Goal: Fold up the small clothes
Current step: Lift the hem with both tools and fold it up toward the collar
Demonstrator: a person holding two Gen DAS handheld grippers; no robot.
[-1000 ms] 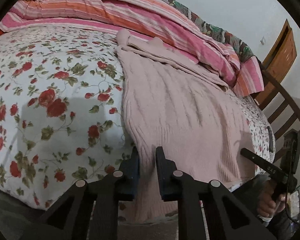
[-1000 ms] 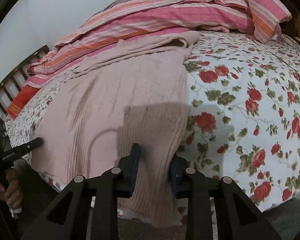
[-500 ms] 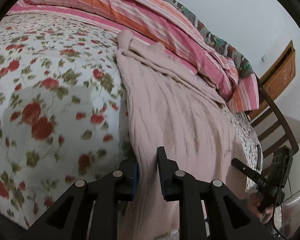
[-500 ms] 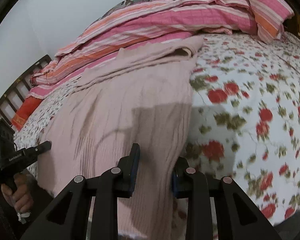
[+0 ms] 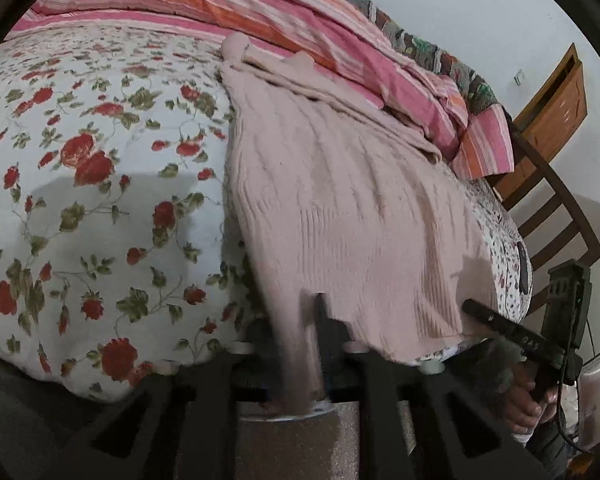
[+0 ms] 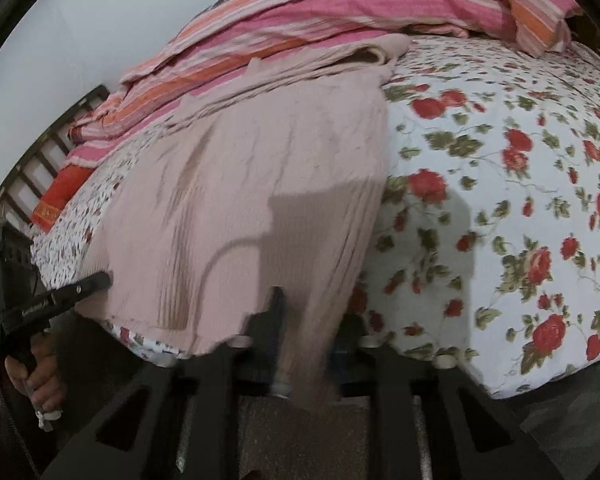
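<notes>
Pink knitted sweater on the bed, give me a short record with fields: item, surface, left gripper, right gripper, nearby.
item: pink knitted sweater, spread flat, hem overhanging the bed edge
surface: white bedspread with red roses
left gripper: shut on hem corner
right gripper: shut on other hem corner
nearby: pink and orange striped quilt, bunched behind the sweater

The left tongs point(image 5: 296, 344) are matte black, with angular arms pierced by triangular cut-outs and pale round pivot caps at the joints. The right tongs point(image 6: 304, 332) share that build. Seen from the opposite camera, each is a slim black bar with small white lettering on a pistol-style handle, with a black boxy module and a thin dark cable behind.
</notes>
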